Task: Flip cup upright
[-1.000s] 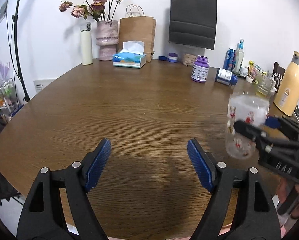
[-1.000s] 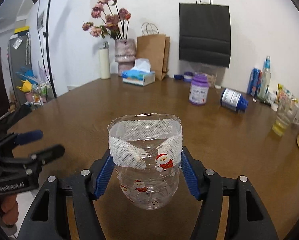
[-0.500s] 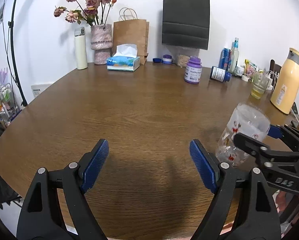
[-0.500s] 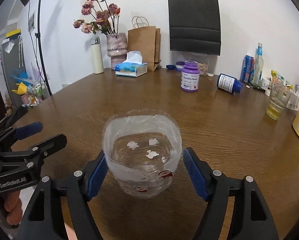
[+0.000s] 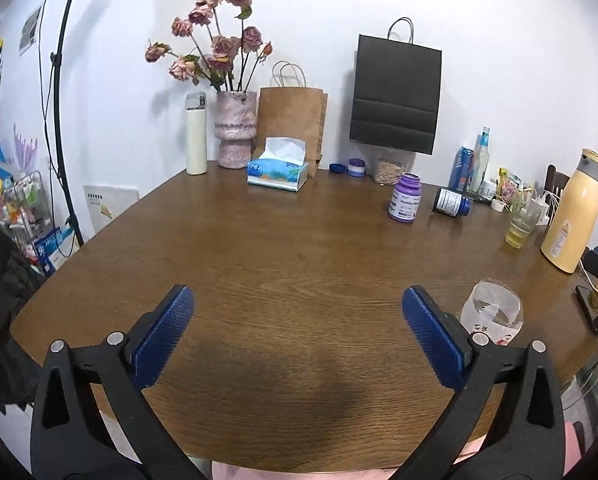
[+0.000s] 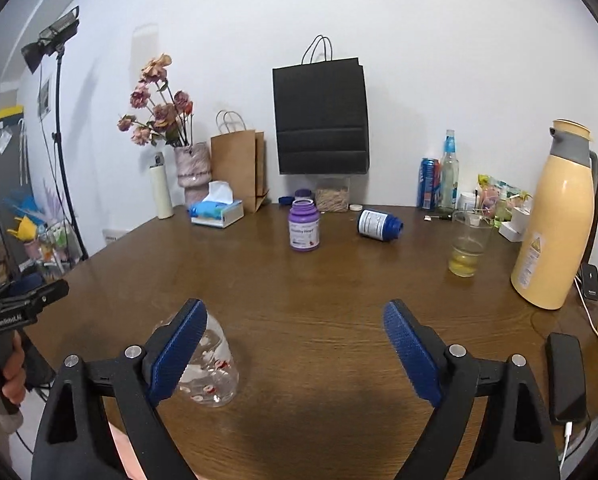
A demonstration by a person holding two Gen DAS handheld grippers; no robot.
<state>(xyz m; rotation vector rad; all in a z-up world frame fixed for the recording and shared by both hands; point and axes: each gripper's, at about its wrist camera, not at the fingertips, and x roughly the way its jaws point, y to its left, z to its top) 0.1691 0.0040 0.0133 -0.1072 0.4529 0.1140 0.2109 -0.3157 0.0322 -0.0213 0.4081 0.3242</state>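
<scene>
**Cup released and standing upright on the table; both grippers wide and empty.**

Your right gripper (image 6: 293, 344), which clamped the cup (image 6: 213, 368) a second ago, now stands wide apart with nothing between its ribbed blue pads (image 6: 409, 354); the cup rests on the table (image 6: 323, 280) just behind its left pad. Judge the flip complete. Your left gripper (image 5: 297, 334) is equally wide and empty. The cup is thin, clear, crinkled plastic with a white mesh band at the rim and small red figures, so expect it to tip easily. The table is brown woodgrain, faintly glossy. Farther back stands a purple jar (image 6: 304, 225).
</scene>
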